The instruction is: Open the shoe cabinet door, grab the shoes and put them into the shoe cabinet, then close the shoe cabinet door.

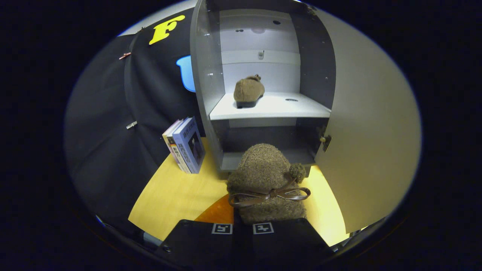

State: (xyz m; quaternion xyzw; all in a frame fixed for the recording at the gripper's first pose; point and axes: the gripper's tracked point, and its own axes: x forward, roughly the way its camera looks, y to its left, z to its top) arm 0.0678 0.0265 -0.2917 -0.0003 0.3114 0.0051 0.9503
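Note:
My gripper (243,226) is shut on a fuzzy brown shoe (265,177) with a brown ribbon bow and a pompom; the shoe sticks out ahead of the fingers, toe toward the cabinet. The grey shoe cabinet (205,75) stands just beyond, its door (372,124) swung open to the right. A matching brown shoe (248,91) rests on the white middle shelf (275,109), toward its left side. The held shoe hangs in front of the dark lower compartment, below the shelf's level.
Several books (186,145) lean against the cabinet's left side on the yellow table (173,195). An orange patch (218,212) shows on the table under the shoe. The open door flanks the right side of the approach.

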